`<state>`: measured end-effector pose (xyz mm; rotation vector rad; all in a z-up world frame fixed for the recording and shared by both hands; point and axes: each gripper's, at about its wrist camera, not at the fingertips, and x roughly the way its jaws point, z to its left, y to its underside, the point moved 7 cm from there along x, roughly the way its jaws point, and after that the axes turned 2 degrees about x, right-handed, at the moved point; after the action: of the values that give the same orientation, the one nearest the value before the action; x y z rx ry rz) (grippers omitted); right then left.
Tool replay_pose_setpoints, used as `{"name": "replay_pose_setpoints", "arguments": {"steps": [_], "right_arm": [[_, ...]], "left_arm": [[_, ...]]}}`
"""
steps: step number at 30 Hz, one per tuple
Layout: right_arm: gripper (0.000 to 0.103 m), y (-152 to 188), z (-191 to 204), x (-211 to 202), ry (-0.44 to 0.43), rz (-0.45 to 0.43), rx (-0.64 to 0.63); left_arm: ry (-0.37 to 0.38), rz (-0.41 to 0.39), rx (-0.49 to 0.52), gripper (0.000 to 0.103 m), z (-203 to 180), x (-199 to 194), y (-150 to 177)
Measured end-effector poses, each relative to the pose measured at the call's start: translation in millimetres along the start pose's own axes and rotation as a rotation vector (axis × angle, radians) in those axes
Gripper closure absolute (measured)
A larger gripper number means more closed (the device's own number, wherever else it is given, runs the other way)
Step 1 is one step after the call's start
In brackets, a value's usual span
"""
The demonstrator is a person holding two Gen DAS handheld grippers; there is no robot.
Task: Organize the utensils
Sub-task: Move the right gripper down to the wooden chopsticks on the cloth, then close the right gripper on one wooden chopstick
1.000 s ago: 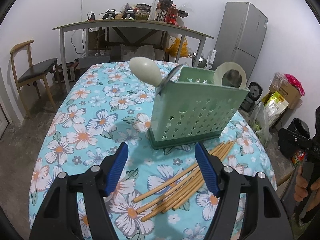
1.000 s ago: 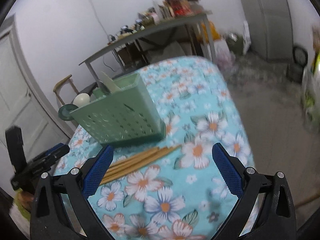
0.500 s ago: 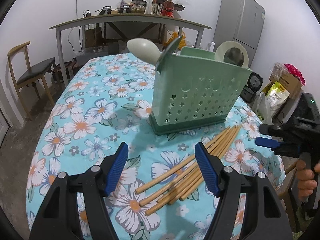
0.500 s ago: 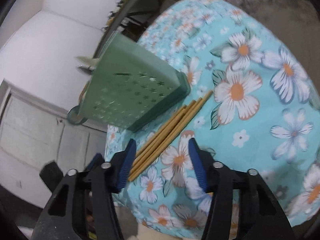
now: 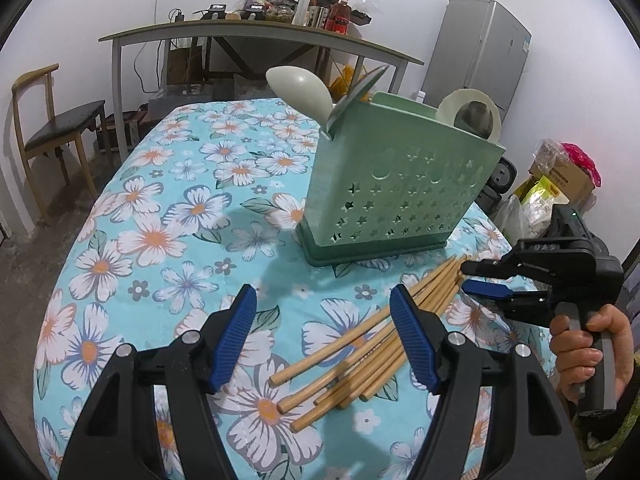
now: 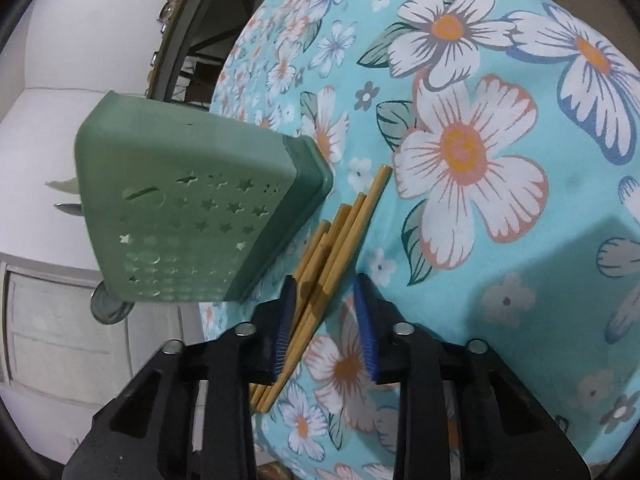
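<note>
A green perforated utensil holder (image 5: 396, 192) stands on the floral tablecloth (image 5: 168, 232) with a pale spoon (image 5: 298, 90) and other utensils in it. It also shows in the right wrist view (image 6: 192, 216). Several bamboo chopsticks (image 5: 372, 340) lie in a loose bundle in front of it. My left gripper (image 5: 324, 336) is open above the near ends of the chopsticks. My right gripper (image 6: 325, 320) is partly open, its jaws on either side of the far ends of the chopsticks (image 6: 340, 236). It also shows in the left wrist view (image 5: 480, 278), held by a hand.
A grey side table (image 5: 256, 36) with bottles and clutter stands behind. A wooden chair (image 5: 52, 128) is at left, a fridge (image 5: 476, 52) at right. Bags and boxes (image 5: 556, 184) lie on the floor to the right of the table's edge.
My right gripper has swung in from the right, tilted, narrowed its jaws and come down around the chopstick ends. My left gripper has barely shifted.
</note>
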<state>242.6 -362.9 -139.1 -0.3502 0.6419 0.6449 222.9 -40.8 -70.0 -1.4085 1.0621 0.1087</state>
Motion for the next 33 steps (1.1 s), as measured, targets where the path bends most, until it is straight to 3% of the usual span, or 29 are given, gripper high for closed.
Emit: {"name": "replay_pose_setpoints", "arguments": {"steps": [4,12,20,22,26,33], "right_arm": [[0.094,-1,-8,-1,0.002,-0.003,0.019],[0.094,4,-14,-11,0.007,0.009,-0.011],[0.093,-6,-12,-29,0.15,0.003,-0.178],[0.103,-11,-11,-34,0.207,-0.008,-0.231],[0.103,-13,-15,-35,0.277,-0.013,-0.293],[0.098,-7,-15,-34,0.217,-0.008,-0.249]], "left_arm": [[0.007,-0.004,-0.003,0.036,0,-1,0],[0.012,-0.003,-0.011,0.036,1,-2,0],[0.028,0.01,0.016,0.036,-8,0,2],[0.045,0.013,0.032,0.036,-14,0,2],[0.088,0.029,0.087,0.046,-32,4,3],[0.12,0.063,0.165,0.066,-57,15,7]]}}
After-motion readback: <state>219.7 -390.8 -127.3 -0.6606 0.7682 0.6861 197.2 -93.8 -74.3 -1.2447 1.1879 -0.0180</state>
